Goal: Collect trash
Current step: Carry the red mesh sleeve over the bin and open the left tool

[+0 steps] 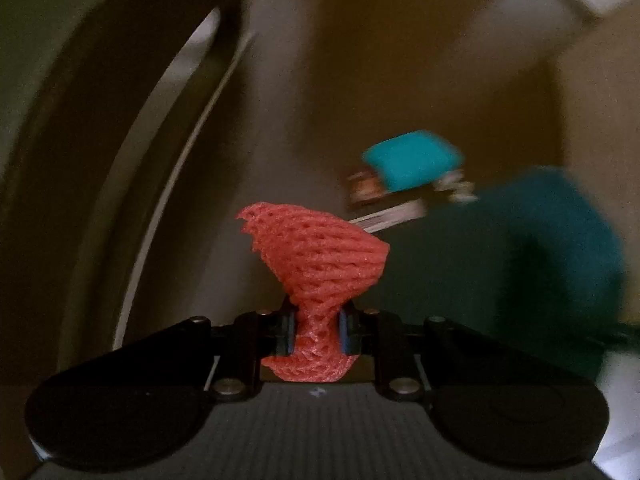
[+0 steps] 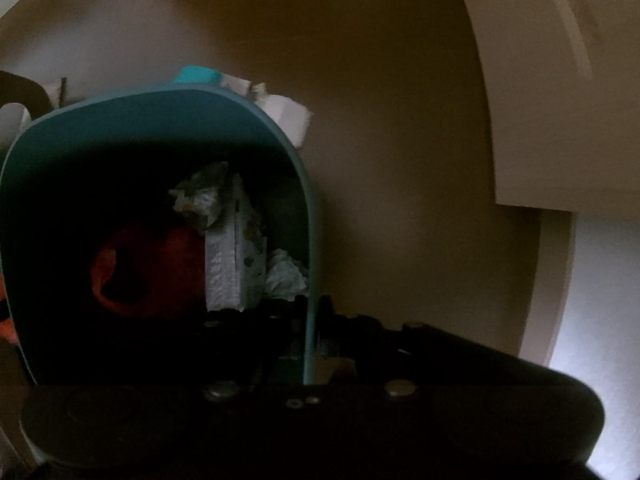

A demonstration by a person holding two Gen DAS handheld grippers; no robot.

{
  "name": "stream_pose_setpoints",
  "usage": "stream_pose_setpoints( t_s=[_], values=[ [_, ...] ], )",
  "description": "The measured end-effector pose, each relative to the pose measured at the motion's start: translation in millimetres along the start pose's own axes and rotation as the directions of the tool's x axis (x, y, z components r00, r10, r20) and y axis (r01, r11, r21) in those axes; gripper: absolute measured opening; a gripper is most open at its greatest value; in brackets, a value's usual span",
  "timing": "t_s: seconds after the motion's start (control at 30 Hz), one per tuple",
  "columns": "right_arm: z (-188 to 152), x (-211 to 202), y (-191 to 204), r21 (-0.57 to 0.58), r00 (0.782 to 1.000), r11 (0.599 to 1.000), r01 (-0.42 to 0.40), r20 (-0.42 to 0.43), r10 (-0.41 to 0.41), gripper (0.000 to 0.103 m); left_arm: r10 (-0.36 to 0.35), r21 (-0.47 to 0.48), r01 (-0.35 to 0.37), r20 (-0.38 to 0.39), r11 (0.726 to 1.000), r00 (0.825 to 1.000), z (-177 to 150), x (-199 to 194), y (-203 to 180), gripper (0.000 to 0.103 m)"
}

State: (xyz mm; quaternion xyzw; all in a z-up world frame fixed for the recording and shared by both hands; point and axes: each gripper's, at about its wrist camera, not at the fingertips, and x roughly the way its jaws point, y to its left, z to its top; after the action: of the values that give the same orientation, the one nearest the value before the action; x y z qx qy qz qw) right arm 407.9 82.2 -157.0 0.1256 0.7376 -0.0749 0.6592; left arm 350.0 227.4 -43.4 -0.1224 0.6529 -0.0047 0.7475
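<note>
In the left wrist view my left gripper [image 1: 318, 330] is shut on a red foam net sleeve [image 1: 320, 256], which flares out above the fingers. To its right is the blurred dark teal bin [image 1: 560, 264]. In the right wrist view my right gripper [image 2: 310, 344] is shut on the right wall of the teal bin [image 2: 308, 216], which I hold tilted toward the camera. Inside it lie a red net [image 2: 136, 272], a white carton [image 2: 236, 260] and crumpled paper [image 2: 286, 280].
Beyond the bin, a teal block [image 1: 412, 164] and blurred paper items [image 1: 392, 212] lie on a surface; they also show past the bin's rim in the right wrist view [image 2: 196, 75]. Beige walls and a pale door frame [image 2: 520, 120] surround the scene. The light is dim.
</note>
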Motion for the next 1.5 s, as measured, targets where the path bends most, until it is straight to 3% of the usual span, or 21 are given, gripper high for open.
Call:
stream_pose_setpoints(
  t_s=[0.1,0.23,0.37,0.53,0.57,0.7,0.83,0.93,1.0,1.07,1.2,1.37,1.5],
  values=[
    [0,-4,10,-0.033,1.000,0.999,0.008,0.012,-0.007,0.005,-0.046,0.098,0.041,0.041,0.994,0.998,0,-46,-32,0.018],
    [-2,-3,14,-0.064,1.000,0.998,0.002,0.002,-0.002,0.005,-0.103,0.176,0.098,0.020,0.979,0.994,-4,-64,-70,0.019],
    [0,2,-2,-0.074,1.000,0.997,0.002,-0.002,-0.003,0.005,-0.066,0.219,0.073,-0.042,0.973,0.997,-4,-24,-94,0.018],
    [5,12,-15,-0.086,1.000,0.996,0.008,0.001,-0.008,0.005,-0.064,0.183,0.094,-0.166,0.978,0.984,2,37,-102,0.019],
    [6,13,-16,-0.088,1.000,0.996,0.008,0.001,-0.008,0.005,-0.038,0.194,0.072,-0.175,0.978,0.984,2,47,-105,0.019],
    [4,10,-16,-0.085,1.000,0.996,0.014,-0.003,-0.014,0.004,0.001,0.199,0.049,-0.240,0.979,0.971,-2,60,-115,0.020],
    [4,12,-19,-0.071,1.000,0.997,-0.002,-0.005,0.001,0.004,0.044,0.237,0.018,-0.253,0.971,0.966,-3,70,-123,0.023],
    [4,12,-19,-0.064,1.000,0.998,-0.015,-0.008,0.015,0.006,0.050,0.225,0.010,-0.262,0.974,0.964,-2,75,-122,0.035],
    [3,11,-20,-0.055,0.999,0.998,-0.031,-0.013,0.030,0.008,0.060,0.222,-0.001,-0.258,0.975,0.964,-2,73,-123,0.060],
    [4,6,-22,-0.065,0.999,0.997,-0.041,-0.011,0.040,0.010,0.058,0.219,-0.002,-0.252,0.976,0.966,-3,68,-124,0.069],
    [4,-2,-25,-0.070,0.998,0.996,-0.064,-0.014,0.063,0.014,0.047,0.193,0.007,-0.274,0.981,0.961,-4,65,-123,0.070],
    [2,-21,-28,-0.095,0.995,0.990,-0.100,0.007,0.101,0.017,0.035,0.210,0.020,-0.254,0.978,0.967,-7,44,-127,0.070],
    [-3,-36,-34,-0.089,0.991,0.987,-0.131,0.026,0.134,0.030,0.023,0.252,0.032,-0.212,0.967,0.977,-13,13,-130,0.070]
  ],
)
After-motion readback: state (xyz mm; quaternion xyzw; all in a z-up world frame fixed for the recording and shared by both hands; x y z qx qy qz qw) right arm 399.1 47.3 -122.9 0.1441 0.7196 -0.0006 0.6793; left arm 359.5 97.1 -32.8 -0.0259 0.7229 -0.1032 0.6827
